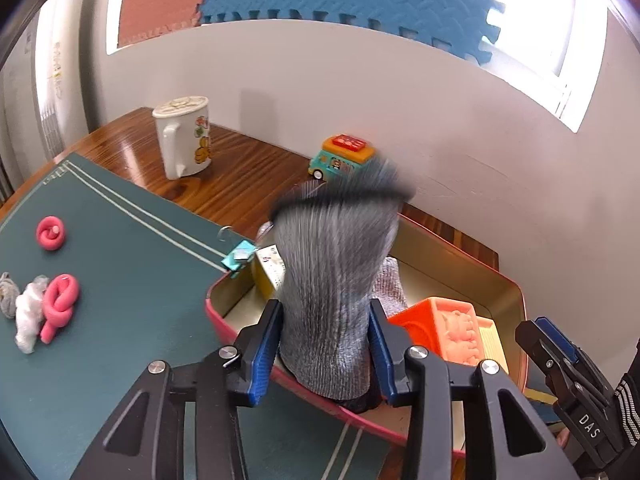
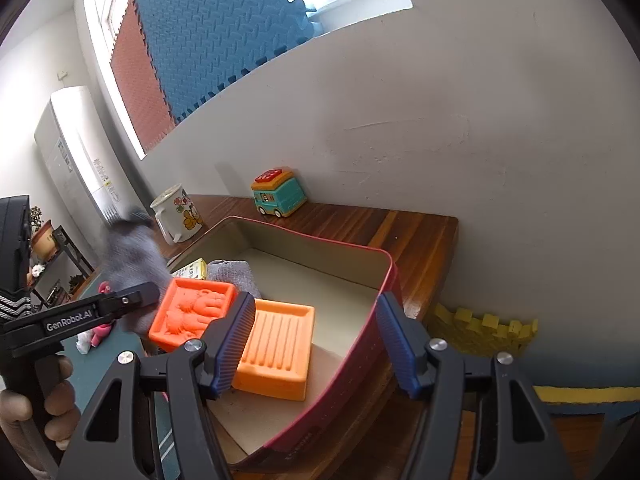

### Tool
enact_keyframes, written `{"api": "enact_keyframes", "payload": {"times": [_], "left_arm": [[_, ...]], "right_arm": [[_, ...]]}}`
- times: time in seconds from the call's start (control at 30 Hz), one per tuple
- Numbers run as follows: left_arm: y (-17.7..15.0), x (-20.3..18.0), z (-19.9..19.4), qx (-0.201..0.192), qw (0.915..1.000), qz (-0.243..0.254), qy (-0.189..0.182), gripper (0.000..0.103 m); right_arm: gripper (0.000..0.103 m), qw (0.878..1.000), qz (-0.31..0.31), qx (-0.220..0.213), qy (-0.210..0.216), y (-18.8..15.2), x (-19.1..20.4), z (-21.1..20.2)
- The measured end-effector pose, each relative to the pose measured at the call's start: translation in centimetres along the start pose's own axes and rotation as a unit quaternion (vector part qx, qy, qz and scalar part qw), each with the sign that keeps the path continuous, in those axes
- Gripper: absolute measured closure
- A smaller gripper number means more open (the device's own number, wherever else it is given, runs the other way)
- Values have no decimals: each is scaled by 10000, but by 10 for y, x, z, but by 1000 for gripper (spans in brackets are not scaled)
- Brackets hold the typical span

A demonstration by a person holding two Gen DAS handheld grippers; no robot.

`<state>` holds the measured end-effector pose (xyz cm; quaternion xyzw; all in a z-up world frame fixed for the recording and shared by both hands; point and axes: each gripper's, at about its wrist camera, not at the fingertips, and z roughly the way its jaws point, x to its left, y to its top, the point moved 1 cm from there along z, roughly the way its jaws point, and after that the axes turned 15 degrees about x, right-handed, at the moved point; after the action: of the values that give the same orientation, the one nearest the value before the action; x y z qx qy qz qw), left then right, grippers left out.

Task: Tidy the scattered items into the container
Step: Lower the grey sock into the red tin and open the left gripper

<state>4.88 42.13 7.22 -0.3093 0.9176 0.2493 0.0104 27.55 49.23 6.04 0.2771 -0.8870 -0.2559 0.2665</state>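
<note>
My left gripper (image 1: 325,344) is shut on a grey ribbed sock (image 1: 332,264), held over the near rim of the red container (image 1: 516,292); the sock is blurred. The container holds two orange moulds (image 2: 276,344), a yellow box (image 2: 194,269) and a grey cloth (image 2: 234,274). My right gripper (image 2: 316,344) is open and empty, its jaws standing either side of the container's right wall (image 2: 384,292). On the green mat (image 1: 132,272) lie two pink twisted items (image 1: 58,304), a white tuft (image 1: 28,312) and a grey item (image 1: 7,294).
A white cartoon mug (image 1: 186,140) and a toy bus (image 1: 340,158) stand on the wooden table (image 1: 248,176) by the wall. A teal binder clip (image 1: 240,254) lies beside the container's left corner. Yellow foam pieces (image 2: 480,332) sit beyond the table's right edge.
</note>
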Motion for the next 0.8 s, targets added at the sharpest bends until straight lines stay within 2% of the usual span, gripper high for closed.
{"api": "enact_keyframes", "payload": {"times": [0.2,0.43,0.7,0.8], "left_arm": [[-3,4,-5,-73,10000,-33,22,59],[-11,28,-16,-196,9995,-216,132,59],[-32,72,-41,-360,9973,-597,250,59],[-41,96,-49,-417,9951,-822,354,59]], "right_arm": [[36,10000,-45,31,76,-2,5,2],[36,9995,-284,3,155,-5,28,-1],[35,9964,-790,-135,285,-10,75,-10],[28,9931,-1096,-184,381,-16,101,-11]]}}
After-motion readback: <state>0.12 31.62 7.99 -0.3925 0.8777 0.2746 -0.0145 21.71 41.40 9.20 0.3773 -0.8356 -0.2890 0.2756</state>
